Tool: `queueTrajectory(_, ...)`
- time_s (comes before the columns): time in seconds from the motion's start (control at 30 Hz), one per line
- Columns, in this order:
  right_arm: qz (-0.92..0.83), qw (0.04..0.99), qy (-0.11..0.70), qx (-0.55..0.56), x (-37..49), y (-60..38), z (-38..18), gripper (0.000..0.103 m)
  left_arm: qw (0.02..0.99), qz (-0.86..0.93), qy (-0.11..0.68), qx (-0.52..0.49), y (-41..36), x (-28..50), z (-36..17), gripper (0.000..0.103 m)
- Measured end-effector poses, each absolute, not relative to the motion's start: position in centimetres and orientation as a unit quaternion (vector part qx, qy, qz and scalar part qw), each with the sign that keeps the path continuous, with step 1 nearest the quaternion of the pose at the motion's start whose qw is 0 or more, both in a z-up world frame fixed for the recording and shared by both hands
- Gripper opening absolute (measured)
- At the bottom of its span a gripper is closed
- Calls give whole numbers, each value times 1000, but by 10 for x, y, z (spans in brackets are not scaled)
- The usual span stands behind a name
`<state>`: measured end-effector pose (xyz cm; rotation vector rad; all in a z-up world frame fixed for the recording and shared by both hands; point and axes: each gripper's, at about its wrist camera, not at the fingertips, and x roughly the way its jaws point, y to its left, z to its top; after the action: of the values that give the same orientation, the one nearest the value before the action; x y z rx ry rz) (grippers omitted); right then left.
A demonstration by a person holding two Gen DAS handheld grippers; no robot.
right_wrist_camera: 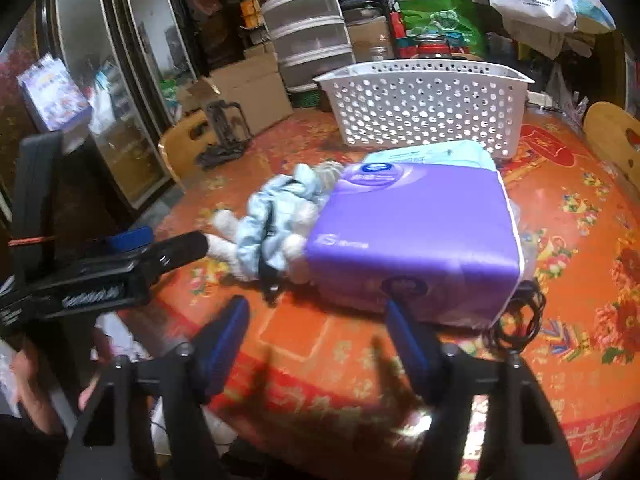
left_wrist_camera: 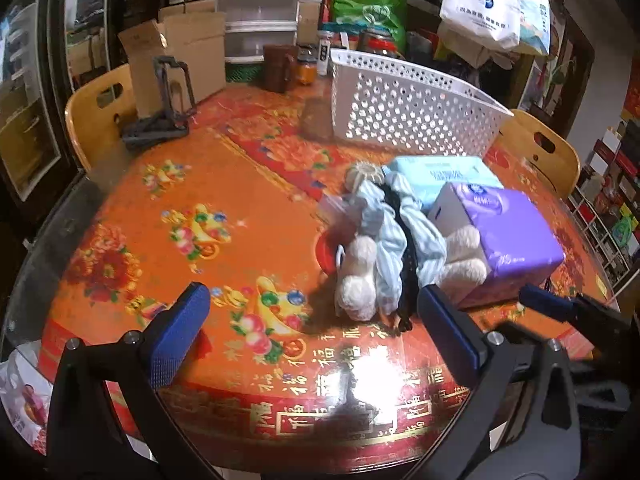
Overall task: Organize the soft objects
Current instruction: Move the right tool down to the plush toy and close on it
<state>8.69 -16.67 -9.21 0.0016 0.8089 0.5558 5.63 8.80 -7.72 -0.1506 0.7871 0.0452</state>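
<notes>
A plush doll in light-blue striped clothes [left_wrist_camera: 384, 236] lies on the red floral table, also in the right wrist view [right_wrist_camera: 272, 220]. Beside it lie a purple tissue pack [left_wrist_camera: 504, 228] [right_wrist_camera: 416, 236] and a light-blue tissue pack [left_wrist_camera: 436, 176] [right_wrist_camera: 436, 154] behind it. A white perforated basket [left_wrist_camera: 412, 108] [right_wrist_camera: 424, 104] stands further back. My left gripper [left_wrist_camera: 316, 332] is open and empty, just short of the doll's feet. My right gripper [right_wrist_camera: 316, 340] is open and empty, in front of the purple pack; its blue fingertip also shows in the left wrist view [left_wrist_camera: 540, 300].
Wooden chairs [left_wrist_camera: 100, 108] [left_wrist_camera: 540, 148] stand at the table's edge. Jars [left_wrist_camera: 304, 68], a cardboard box [left_wrist_camera: 180, 52] and a black stand [left_wrist_camera: 160, 120] sit at the far left of the table. A black cable [right_wrist_camera: 520, 320] lies by the purple pack.
</notes>
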Motion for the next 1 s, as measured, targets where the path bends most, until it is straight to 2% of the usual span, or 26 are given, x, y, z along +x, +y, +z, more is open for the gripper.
queueTrajectory(0.1, 259, 880, 398, 2, 98, -168, -98, 55, 916, 16, 393, -76, 86, 62, -87, 102)
queueTrajectory(0.23, 269, 879, 395, 1, 101, -163, -97, 55, 913, 10, 401, -80, 84, 69, -96, 97)
queueTrajectory(0.37, 291, 871, 397, -2, 100, -151, -98, 49, 911, 9, 404, -78, 83, 70, -100, 93)
queueTrajectory(0.53, 297, 870, 393, 0, 103, -145, -94, 43, 912, 10, 404, -73, 83, 70, -101, 80)
queueTrajectory(0.6, 295, 871, 392, 0, 105, -144, -93, 37, 910, 11, 407, -72, 83, 72, -103, 73)
queueTrajectory(0.7, 293, 874, 389, 1, 108, -144, -90, 36, 908, 8, 412, -74, 81, 74, -107, 67)
queueTrajectory(0.93, 306, 874, 376, -15, 105, -131, -81, 35, 911, 2, 404, -78, 79, 72, -106, 62)
queueTrajectory(1.0, 306, 874, 377, -18, 107, -128, -81, 35, 911, 1, 404, -78, 79, 72, -106, 57)
